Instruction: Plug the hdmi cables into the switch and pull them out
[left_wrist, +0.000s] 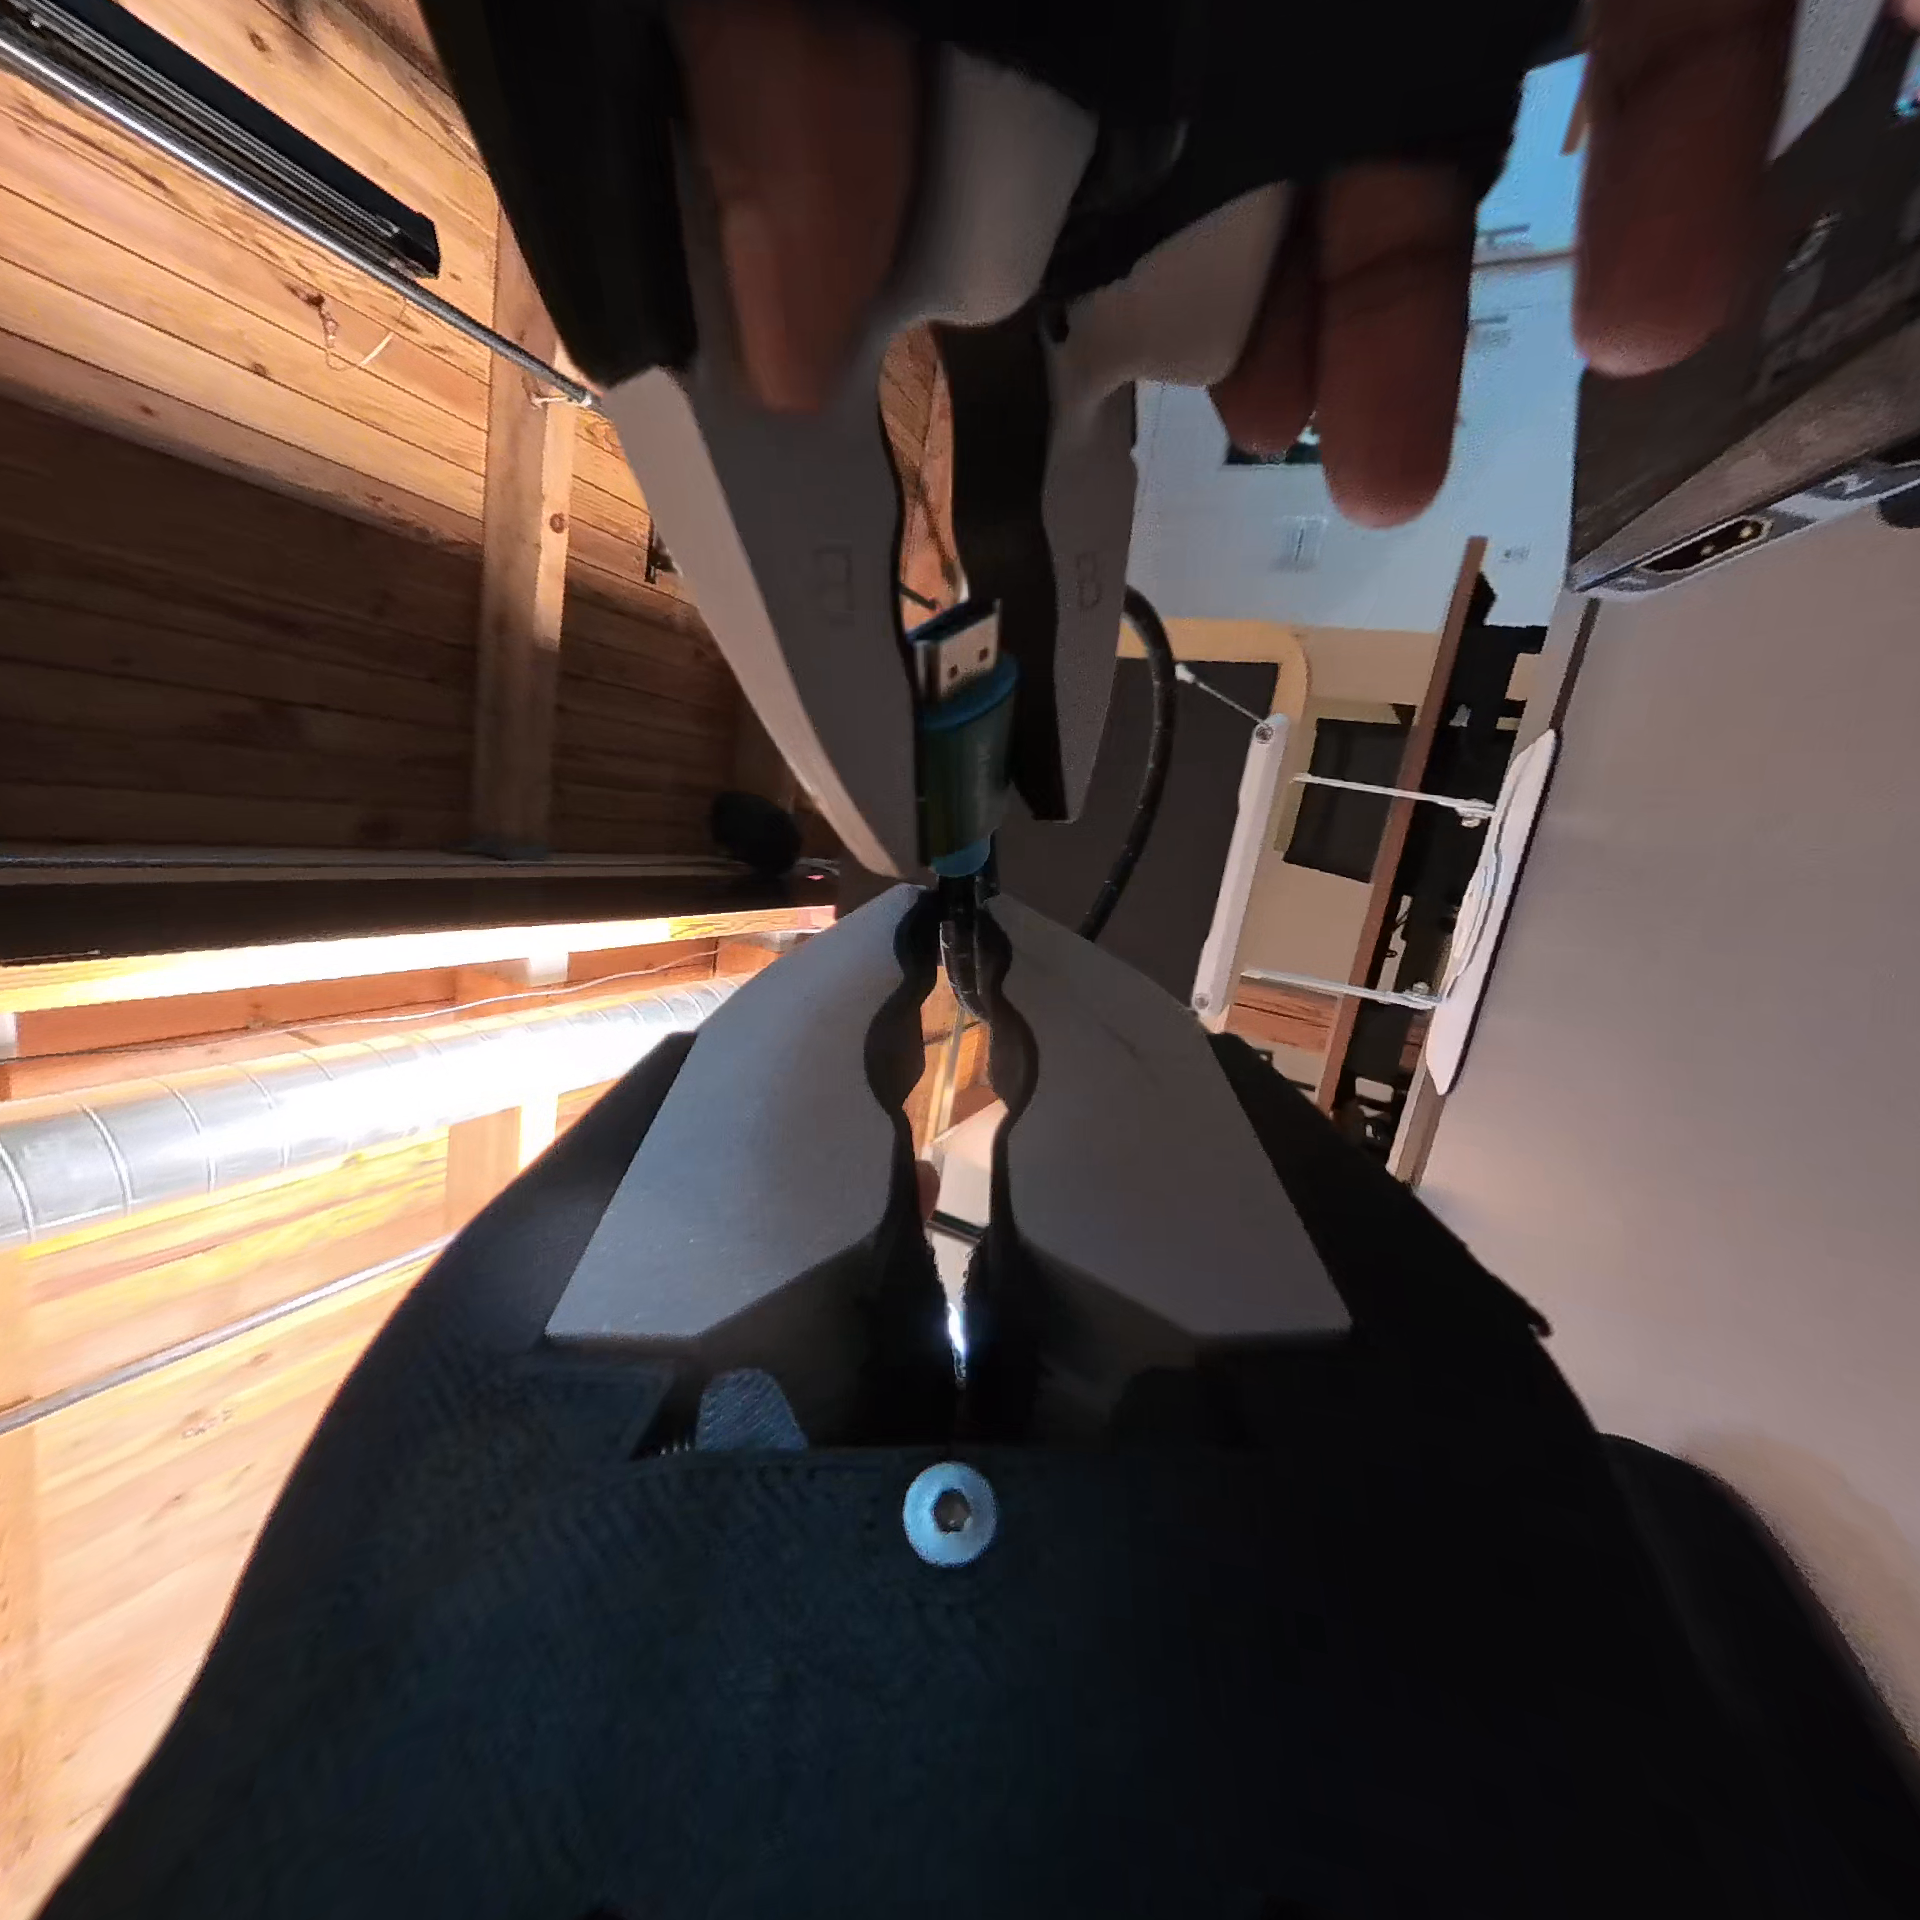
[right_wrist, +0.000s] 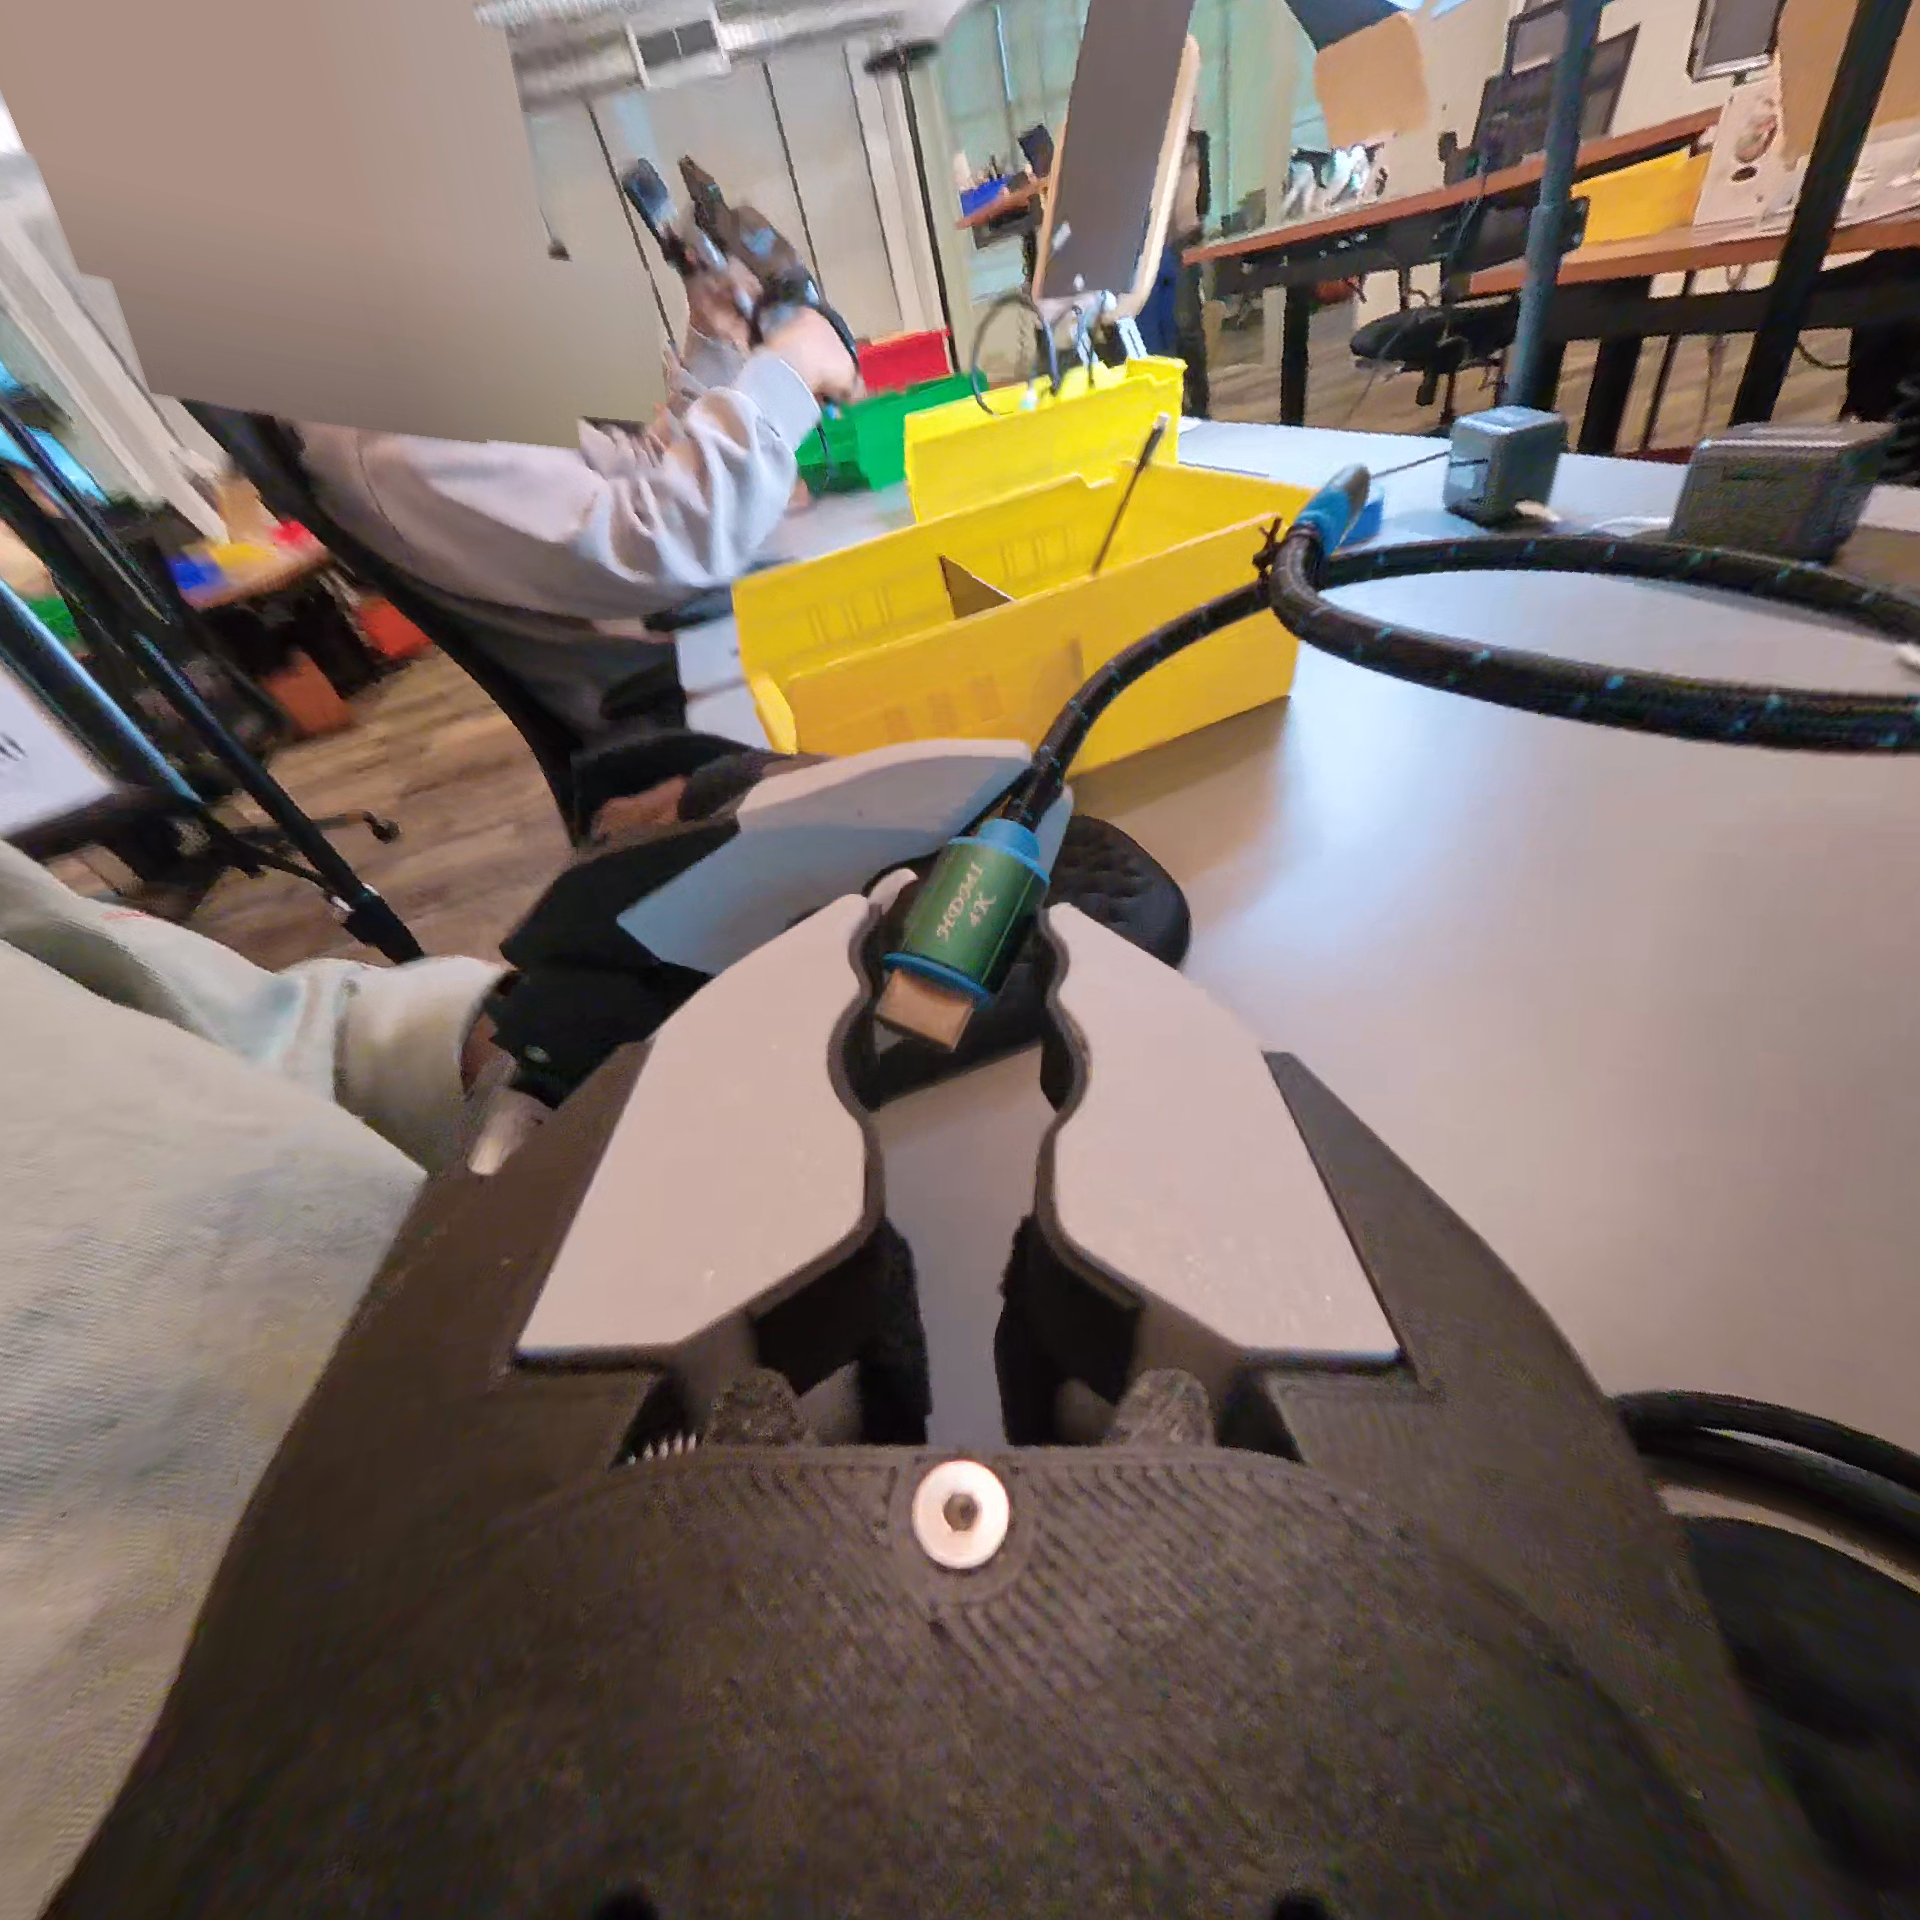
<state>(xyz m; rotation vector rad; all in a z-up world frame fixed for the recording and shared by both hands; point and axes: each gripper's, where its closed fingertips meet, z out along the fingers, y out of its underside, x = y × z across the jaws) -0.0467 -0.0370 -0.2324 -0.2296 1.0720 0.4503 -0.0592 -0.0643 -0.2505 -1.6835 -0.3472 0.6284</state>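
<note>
Looking at a handoff in mid-air here. Got the left gripper (left_wrist: 948, 902) pinched tight on the black braided HDMI cable with teal flecks (right_wrist: 1558, 675), right behind the green metal plug with blue collars (left_wrist: 961, 748). No gap left between those grey fingertips apart from the cable itself.

Then there's the right gripper (right_wrist: 961, 920) coming at it from the other end, with one grey finger on either side of the plug's body. Looks snug on one side from the left wrist view. Honestly can't tell if it's actually squeezing or just bracketing the thing, so leaving that one open.

Plug not in anything: bare gold-coloured connector tip pointing back toward the right wrist camera, held up off the grey tabletop (right_wrist: 1455, 987). Can spot the dark boxy switch (left_wrist: 1745, 488) at the upper right edge of the left wrist view, one open port showing on its face, well apart from the plug.

Following the cable away from the plug in the right wrist view: curves up, then loops off to the right over the tabletop. Also seeing two yellow plastic bins (right_wrist: 997, 644) behind it on the same tabletop, and a black fingerless glove (right_wrist: 592, 966) on the hand working the left gripper.
</note>
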